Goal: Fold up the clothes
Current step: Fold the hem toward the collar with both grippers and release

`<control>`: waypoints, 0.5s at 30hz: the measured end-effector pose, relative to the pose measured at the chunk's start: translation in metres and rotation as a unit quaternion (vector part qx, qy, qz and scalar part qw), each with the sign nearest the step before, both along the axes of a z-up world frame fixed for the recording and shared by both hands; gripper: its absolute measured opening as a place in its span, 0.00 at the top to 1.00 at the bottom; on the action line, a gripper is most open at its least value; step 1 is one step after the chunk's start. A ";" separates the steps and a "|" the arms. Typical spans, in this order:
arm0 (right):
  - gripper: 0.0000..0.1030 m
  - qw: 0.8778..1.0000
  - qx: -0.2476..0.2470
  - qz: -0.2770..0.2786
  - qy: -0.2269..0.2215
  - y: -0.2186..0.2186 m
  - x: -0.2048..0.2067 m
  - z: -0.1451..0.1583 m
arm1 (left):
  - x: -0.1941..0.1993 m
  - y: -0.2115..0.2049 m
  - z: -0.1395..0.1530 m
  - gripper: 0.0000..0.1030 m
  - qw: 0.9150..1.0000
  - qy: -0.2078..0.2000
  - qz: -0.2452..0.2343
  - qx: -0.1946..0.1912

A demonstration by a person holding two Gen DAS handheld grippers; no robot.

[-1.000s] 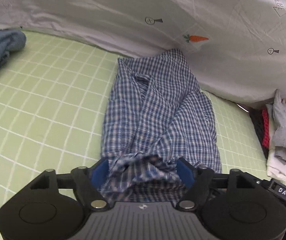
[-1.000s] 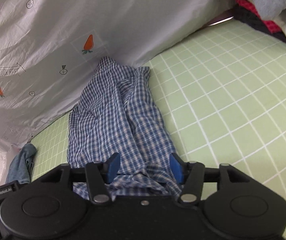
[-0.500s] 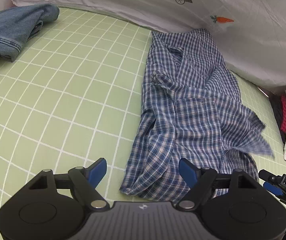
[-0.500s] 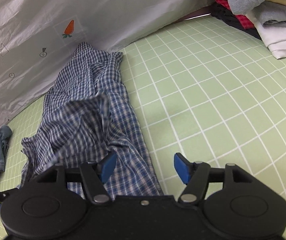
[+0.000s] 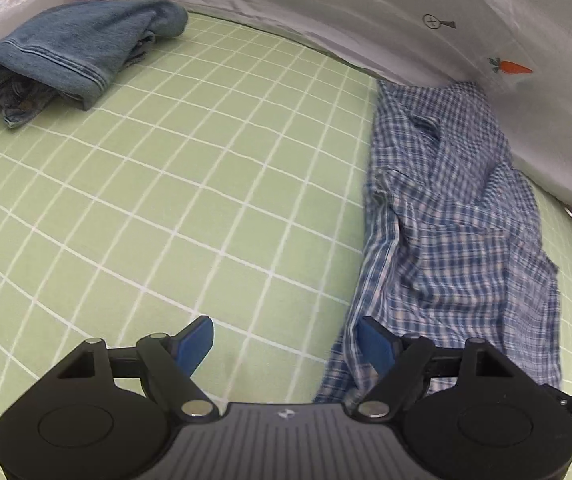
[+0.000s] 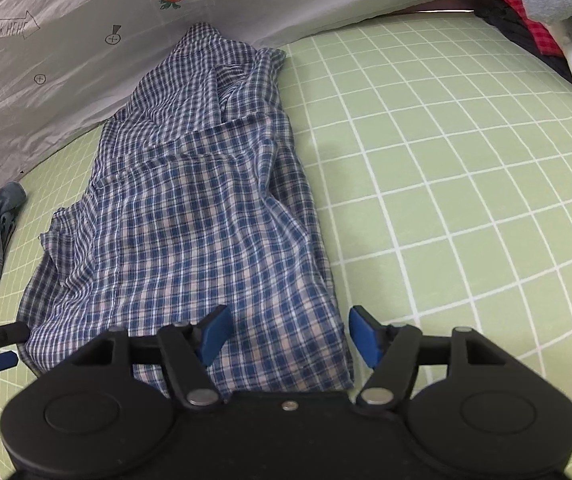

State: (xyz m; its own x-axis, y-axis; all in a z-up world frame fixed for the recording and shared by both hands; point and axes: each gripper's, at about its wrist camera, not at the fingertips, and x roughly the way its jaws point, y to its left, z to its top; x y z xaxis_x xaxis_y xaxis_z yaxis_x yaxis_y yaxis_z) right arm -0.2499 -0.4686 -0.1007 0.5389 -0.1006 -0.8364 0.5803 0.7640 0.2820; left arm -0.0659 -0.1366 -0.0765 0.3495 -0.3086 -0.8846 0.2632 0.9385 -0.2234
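Left tongs [image 5: 284, 344] spread, nothing between them, over bare green grid sheet [image 5: 190, 200]; plaid shirt [image 5: 445, 240] just to their right, its near hem beside the right blue pad. Right tongs [image 6: 287, 336] spread too, hovering over the shirt's near hem [image 6: 206, 216]. Shirt lies lengthwise, rumpled, collar end against the white carrot-print sheet [image 6: 86, 20]. Far left: folded jeans [image 5: 66, 60]. Far right: clothes pile [image 6: 545, 20].
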 end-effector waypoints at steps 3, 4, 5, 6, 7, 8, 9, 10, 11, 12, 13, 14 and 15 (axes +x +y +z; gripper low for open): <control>0.35 1.000 0.000 -0.004 0.002 -0.002 0.002 -0.001 | 0.007 0.008 -0.001 0.23 1.000 -0.008 0.019 0.013; 0.35 1.000 0.000 -0.006 0.002 -0.003 0.002 -0.001 | 0.009 0.011 -0.001 0.23 0.999 -0.011 0.025 0.017; 0.35 1.000 0.000 -0.009 0.003 -0.003 0.002 -0.001 | 0.011 0.014 0.000 0.23 0.999 -0.011 0.030 0.018; 0.35 1.000 0.000 -0.012 0.003 -0.004 0.001 -0.001 | 0.011 0.016 0.001 0.23 0.999 -0.005 0.032 0.008; 0.34 1.000 0.001 -0.016 0.003 -0.005 0.001 -0.001 | 0.011 0.017 0.003 0.23 0.999 0.000 0.033 -0.004; 0.34 1.000 0.002 -0.019 0.004 -0.005 0.000 -0.001 | 0.011 0.017 0.005 0.22 0.999 0.003 0.033 -0.017; 0.34 1.000 0.002 -0.021 0.005 -0.005 0.000 -0.002 | 0.011 0.016 0.006 0.22 0.999 0.006 0.033 -0.030; 0.34 1.000 0.003 -0.022 0.006 -0.005 0.000 -0.002 | 0.010 0.013 0.007 0.21 0.999 0.008 0.031 -0.040; 0.33 1.000 0.003 -0.022 0.007 -0.004 0.000 -0.002 | 0.010 0.009 0.007 0.19 0.999 0.009 0.026 -0.044; 0.33 1.000 0.003 -0.022 0.008 -0.003 -0.001 -0.003 | 0.010 0.006 0.006 0.19 0.999 0.009 0.021 -0.047; 0.33 1.000 0.003 -0.022 0.008 -0.003 -0.001 -0.003 | 0.010 0.002 0.005 0.19 0.999 0.010 0.016 -0.046; 0.33 1.000 0.003 -0.021 0.009 -0.003 -0.001 -0.003 | 0.009 -0.004 0.002 0.19 0.999 0.012 0.007 -0.033; 0.33 1.000 0.004 -0.022 0.009 -0.003 -0.001 -0.003 | 0.009 -0.009 -0.001 0.19 1.000 0.015 0.000 -0.022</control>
